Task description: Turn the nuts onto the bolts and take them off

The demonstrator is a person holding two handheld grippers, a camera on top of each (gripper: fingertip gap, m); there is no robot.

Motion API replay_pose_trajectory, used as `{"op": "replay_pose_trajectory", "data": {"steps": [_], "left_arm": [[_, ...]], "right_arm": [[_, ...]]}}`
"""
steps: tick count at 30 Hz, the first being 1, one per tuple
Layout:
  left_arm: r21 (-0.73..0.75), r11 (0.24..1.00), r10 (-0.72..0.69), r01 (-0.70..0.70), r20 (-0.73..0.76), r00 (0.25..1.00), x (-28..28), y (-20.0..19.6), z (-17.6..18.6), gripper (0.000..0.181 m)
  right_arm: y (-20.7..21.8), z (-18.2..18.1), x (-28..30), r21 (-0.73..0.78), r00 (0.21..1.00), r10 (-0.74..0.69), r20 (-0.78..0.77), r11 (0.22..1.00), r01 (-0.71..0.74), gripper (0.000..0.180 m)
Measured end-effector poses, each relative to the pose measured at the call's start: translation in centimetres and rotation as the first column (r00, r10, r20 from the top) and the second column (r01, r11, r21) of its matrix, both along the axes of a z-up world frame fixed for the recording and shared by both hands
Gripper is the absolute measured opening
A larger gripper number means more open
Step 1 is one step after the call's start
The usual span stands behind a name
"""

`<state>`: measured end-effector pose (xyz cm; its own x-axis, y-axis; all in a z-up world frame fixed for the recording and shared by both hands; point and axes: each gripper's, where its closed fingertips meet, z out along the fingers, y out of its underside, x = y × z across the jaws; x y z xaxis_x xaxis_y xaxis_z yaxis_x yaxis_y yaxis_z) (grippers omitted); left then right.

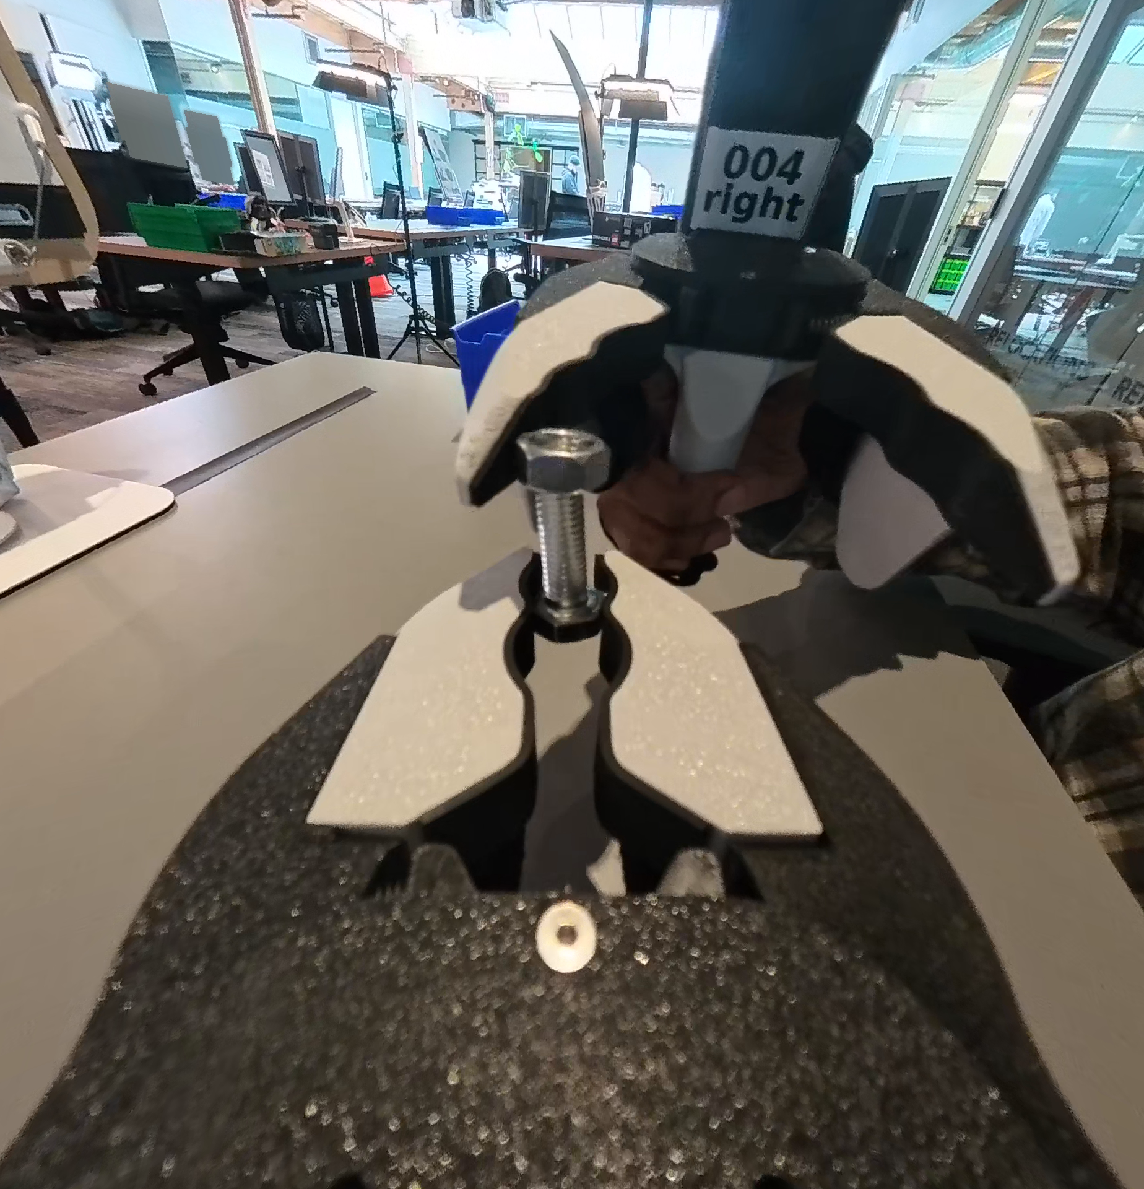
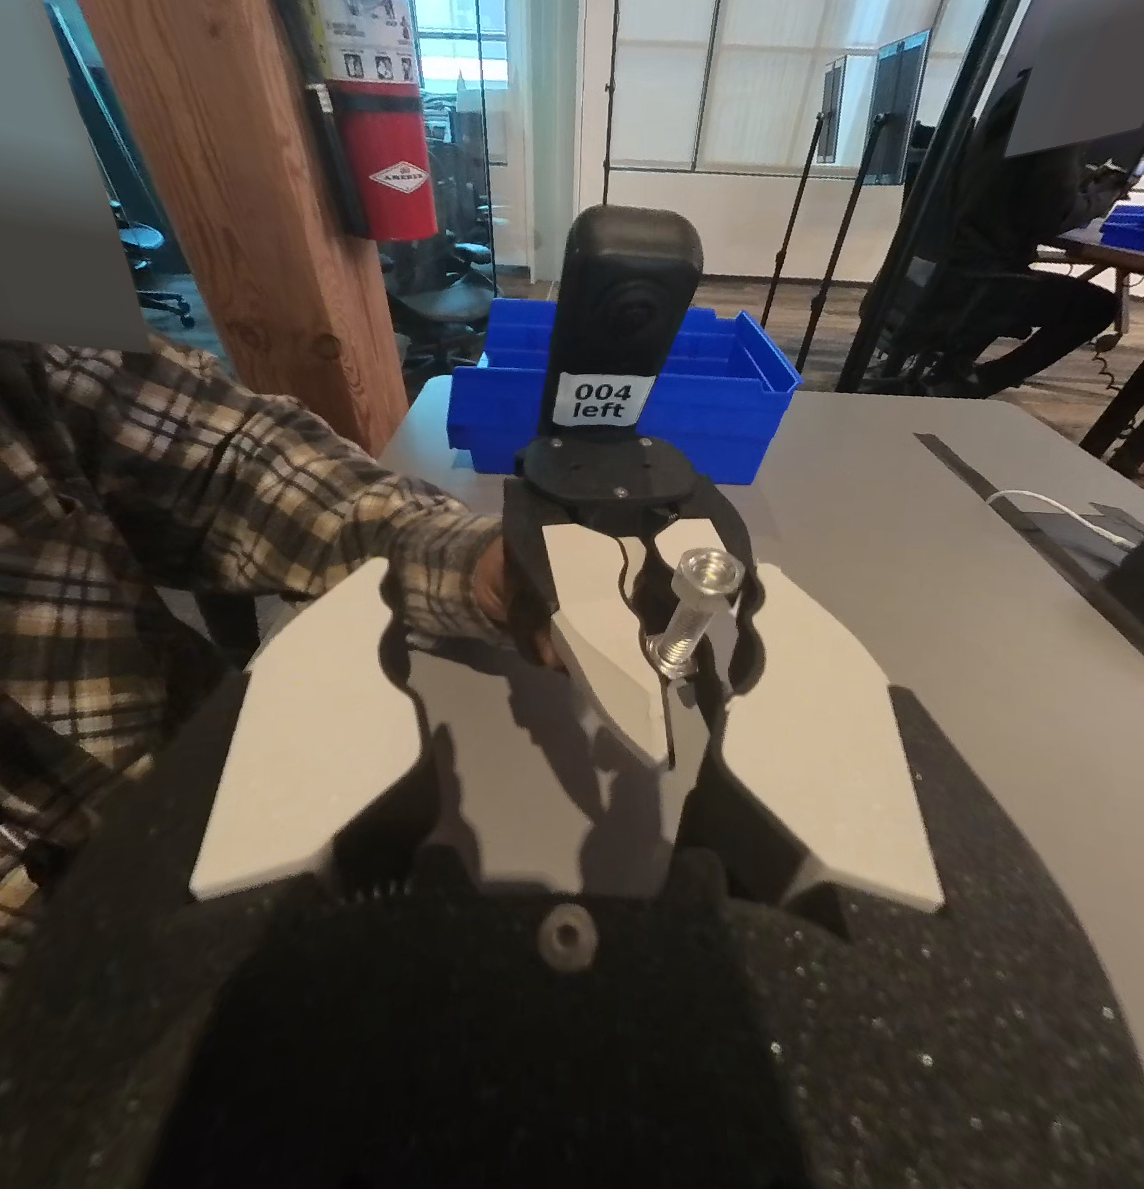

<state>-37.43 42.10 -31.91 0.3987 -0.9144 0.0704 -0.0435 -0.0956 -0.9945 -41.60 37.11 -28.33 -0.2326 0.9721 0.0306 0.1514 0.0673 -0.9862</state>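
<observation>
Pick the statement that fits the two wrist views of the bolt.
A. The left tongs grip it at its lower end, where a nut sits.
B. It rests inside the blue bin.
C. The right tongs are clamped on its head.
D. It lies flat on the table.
A: the left tongs are shut on the nut at the foot of the upright bolt, while the right tongs stand open around its head.

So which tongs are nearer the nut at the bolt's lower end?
Left. The left tongs clamp the nut between their tips; the right tongs stand open higher up, one finger beside the bolt head.
</observation>
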Motion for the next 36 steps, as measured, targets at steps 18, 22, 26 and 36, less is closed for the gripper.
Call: {"op": "replay_pose_trajectory", "data": {"steps": [18, 22, 26, 36], "left_arm": [[-0.003, 1.000, -0.019, 0.019, 0.020, 1.000, 0.3, -0.4, 0.5, 0.015], [-0.012, 1.000, -0.012, 0.013, 0.030, 0.999, 0.1, -0.3, 0.6, 0.015], [-0.004, 1.000, -0.022, 0.022, 0.027, 0.999, 0.3, -0.4, 0.7, 0.015], [-0.004, 1.000, -0.023, 0.023, 0.033, 0.999, 0.2, -0.4, 0.8, 0.015]], "right_arm": [[-0.1, 0.7, 0.2, 0.005, 0.999, -0.015, -0.040, 1.000, 0.015, 0.097], [-0.4, 0.2, 0.7, 0.025, 0.999, -0.034, -0.029, 0.999, 0.034, 0.099], [0.2, 0.7, 0.7, 0.012, 0.997, -0.055, -0.055, 0.998, 0.056, 0.099], [-0.1, 1.0, 0.9, 0.017, 0.996, -0.060, -0.067, 0.998, 0.062, 0.101]]}}
